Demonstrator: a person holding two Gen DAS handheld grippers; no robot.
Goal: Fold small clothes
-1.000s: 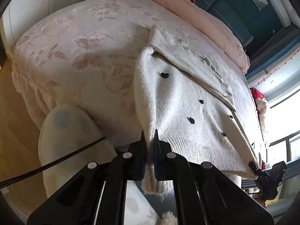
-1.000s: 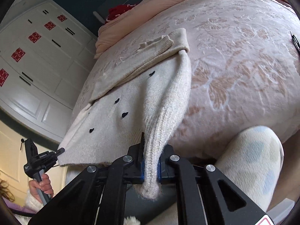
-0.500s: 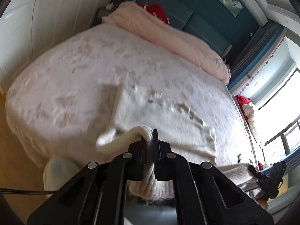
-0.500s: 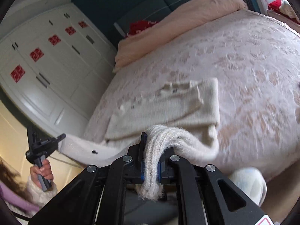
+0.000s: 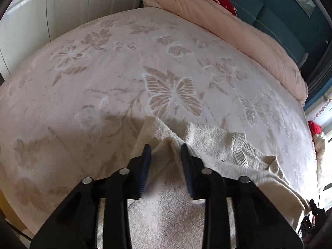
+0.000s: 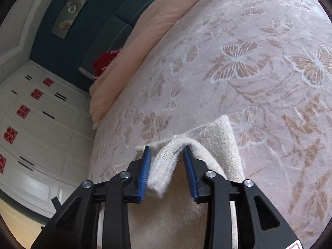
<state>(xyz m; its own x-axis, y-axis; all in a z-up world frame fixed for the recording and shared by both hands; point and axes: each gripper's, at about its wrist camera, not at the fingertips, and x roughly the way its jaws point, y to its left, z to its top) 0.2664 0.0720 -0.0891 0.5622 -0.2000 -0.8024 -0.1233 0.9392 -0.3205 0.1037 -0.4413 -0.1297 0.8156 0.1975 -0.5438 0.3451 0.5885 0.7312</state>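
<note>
My left gripper [image 5: 166, 151] and right gripper [image 6: 166, 152] both stand with jaws spread, a raised ridge of the sweater [image 5: 207, 143] loose between each pair — neither is pinching it. The sweater lies on the bed [image 5: 124, 72], its hem folded up toward the collar. To finish this fold well, I judge I should lift both grippers straight back without snagging the knit on the pads, so the ridges drop flat. If an edge sits crooked, I'd nudge it square with closed tips — light pressure only, since the knit likely stretches and drags.
</note>
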